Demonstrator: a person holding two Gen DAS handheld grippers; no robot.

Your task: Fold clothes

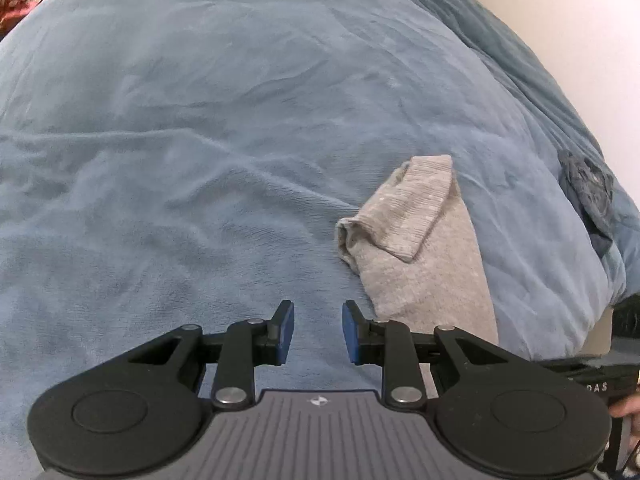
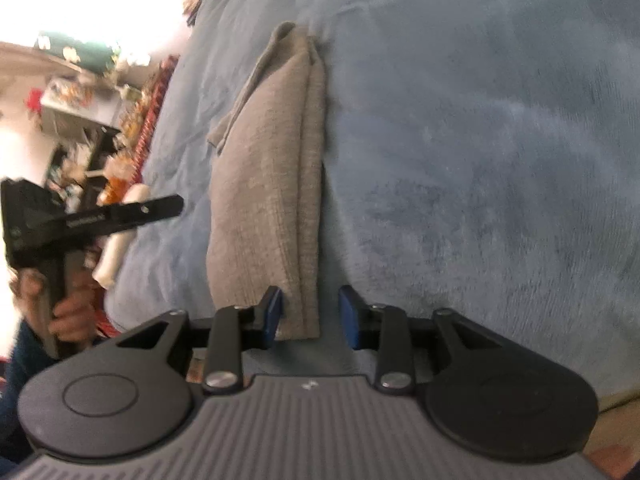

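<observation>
Right now both my grippers are slack, nothing pinched. Left gripper [image 1: 318, 330] hangs over bare blue blanket [image 1: 200, 140], pads apart w/ only fabric of the bed below. Folded grey garment [image 1: 420, 248] lies just to its right, ribbed cuff flopped on top. Right gripper [image 2: 310, 316] straddles the garment's near edge, pads not pressing it. Left hand [image 2: 68, 308] shows at frame edge.
</observation>
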